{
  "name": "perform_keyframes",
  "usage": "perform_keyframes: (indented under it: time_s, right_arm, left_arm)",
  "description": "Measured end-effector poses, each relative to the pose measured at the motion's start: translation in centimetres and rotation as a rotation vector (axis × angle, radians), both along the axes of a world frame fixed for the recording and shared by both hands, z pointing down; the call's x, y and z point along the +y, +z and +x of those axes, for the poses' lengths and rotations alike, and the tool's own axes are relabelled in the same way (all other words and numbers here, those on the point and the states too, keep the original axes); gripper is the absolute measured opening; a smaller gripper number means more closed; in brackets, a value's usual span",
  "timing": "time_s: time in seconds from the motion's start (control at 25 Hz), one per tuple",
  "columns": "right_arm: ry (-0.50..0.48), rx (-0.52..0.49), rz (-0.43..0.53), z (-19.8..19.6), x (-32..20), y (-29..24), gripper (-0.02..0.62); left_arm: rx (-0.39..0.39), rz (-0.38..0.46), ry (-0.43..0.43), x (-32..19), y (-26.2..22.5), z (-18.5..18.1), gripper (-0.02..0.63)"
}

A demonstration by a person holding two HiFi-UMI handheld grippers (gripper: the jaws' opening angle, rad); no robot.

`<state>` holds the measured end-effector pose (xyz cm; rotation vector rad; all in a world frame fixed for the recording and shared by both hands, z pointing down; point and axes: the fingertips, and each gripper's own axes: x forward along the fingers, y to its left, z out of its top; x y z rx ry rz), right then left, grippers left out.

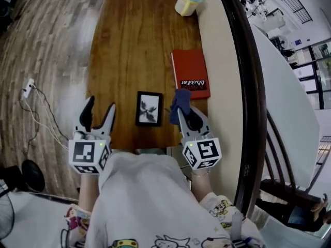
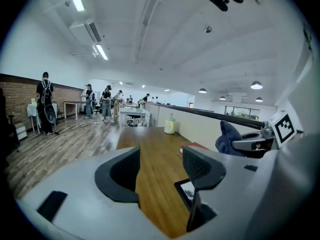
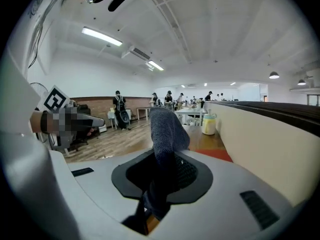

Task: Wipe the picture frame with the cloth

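A small black picture frame (image 1: 149, 108) with a leaf print lies flat near the front edge of the wooden table (image 1: 129, 45); one corner of the frame (image 2: 186, 188) shows beside the right jaw in the left gripper view. My right gripper (image 1: 182, 112) is just right of the frame and shut on a blue cloth (image 1: 179, 102), which sticks up between the jaws as a grey-blue cloth (image 3: 166, 134) in the right gripper view. My left gripper (image 1: 98, 112) hovers left of the frame, open with nothing between its jaws (image 2: 160, 171).
A red book (image 1: 190, 73) lies at the table's right side, behind the cloth. A yellow lidded cup (image 1: 187, 2) stands on the ledge at the far right. A dark railing (image 1: 251, 87) runs along the right. Cables (image 1: 36, 112) lie on the floor at left.
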<state>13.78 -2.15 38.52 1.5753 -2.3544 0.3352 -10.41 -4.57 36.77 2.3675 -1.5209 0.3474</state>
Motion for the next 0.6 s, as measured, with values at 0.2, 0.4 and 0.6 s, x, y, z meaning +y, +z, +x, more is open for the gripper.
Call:
perform_keyframes:
  time_s: [0.2,0.4,0.6]
  right_arm:
    - [-0.067,-0.025,-0.001,0.7,-1.4,0.3,0.058]
    - [-0.08,-0.039,-0.005,1.2,-1.6,0.6,0.058]
    - [-0.07,-0.038,-0.011,1.3,-1.4,0.4,0.057]
  left_arm:
    - [-0.014,0.007,-0.053,0.2,-0.3,1.3,0.242]
    - [-0.016,0.007,-0.05,0.4,-0.3,2.6,0.242]
    - [-0.004,0.0,-0.031,0.1,0.0,2.9,0.242]
